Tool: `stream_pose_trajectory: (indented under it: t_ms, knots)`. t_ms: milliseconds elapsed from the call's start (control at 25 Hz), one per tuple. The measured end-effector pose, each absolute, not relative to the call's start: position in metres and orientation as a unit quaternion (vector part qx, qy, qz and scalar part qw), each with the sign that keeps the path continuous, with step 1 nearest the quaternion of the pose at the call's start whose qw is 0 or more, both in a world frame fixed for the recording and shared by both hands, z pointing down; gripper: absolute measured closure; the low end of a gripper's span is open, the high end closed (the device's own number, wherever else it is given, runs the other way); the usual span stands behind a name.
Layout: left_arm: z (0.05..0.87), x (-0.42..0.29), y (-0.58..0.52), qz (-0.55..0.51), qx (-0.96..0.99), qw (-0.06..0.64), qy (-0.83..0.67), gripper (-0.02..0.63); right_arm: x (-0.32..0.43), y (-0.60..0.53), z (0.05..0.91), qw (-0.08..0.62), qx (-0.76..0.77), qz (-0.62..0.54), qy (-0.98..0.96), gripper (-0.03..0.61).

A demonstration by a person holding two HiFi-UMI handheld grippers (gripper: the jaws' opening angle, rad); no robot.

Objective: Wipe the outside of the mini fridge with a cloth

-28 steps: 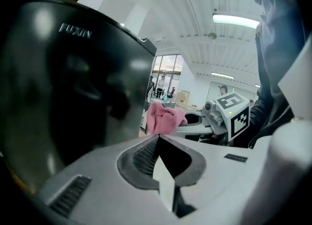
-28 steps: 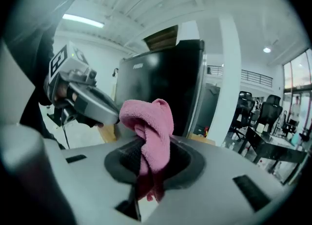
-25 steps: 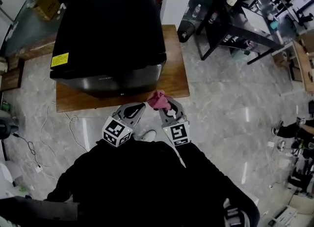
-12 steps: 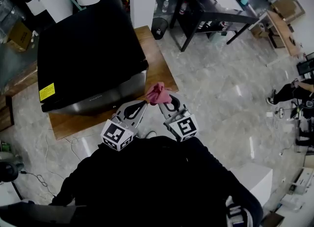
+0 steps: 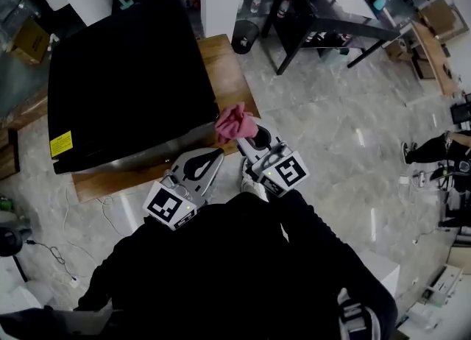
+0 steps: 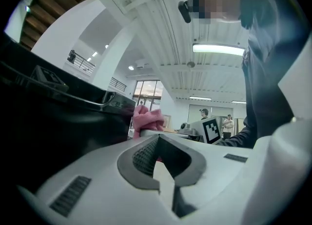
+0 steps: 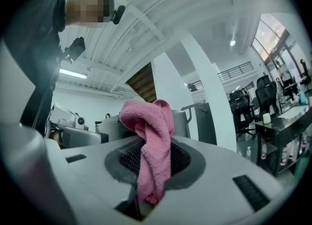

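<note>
By the fridge, cloth hides tips of the right tool.

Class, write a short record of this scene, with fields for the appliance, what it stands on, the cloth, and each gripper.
Appliance: black mini fridge
Stands on: low wooden platform on a stone-look floor
Cloth: pink cloth, bunched, at the fridge's near right corner; contact with the fridge not certain
Right gripper: jaws shut on the cloth
Left gripper: jaws together, nothing between them
</note>
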State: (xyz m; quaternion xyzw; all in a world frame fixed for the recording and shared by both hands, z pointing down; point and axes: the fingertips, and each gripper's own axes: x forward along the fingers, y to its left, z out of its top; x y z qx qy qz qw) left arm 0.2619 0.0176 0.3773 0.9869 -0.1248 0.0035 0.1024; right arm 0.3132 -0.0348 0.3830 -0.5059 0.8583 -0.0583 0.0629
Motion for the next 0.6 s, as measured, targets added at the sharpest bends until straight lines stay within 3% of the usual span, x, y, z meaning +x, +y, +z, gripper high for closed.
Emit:
stream_pose_trajectory:
  t_ms: [400, 600]
  knots:
    - [0.369, 0.348, -0.039, -0.009, 0.956, 0.09, -0.281, 0.607, 0.341, -0.114, 0.38, 0.103, -0.31, -0.092, 0.941, 0.491]
    - [0.378, 0.358, -0.041, 0.004, 0.934, 0.086, -0.348, 0.607, 0.338, -0.111, 0.383, 0.136, -0.259, -0.089, 0.952, 0.491]
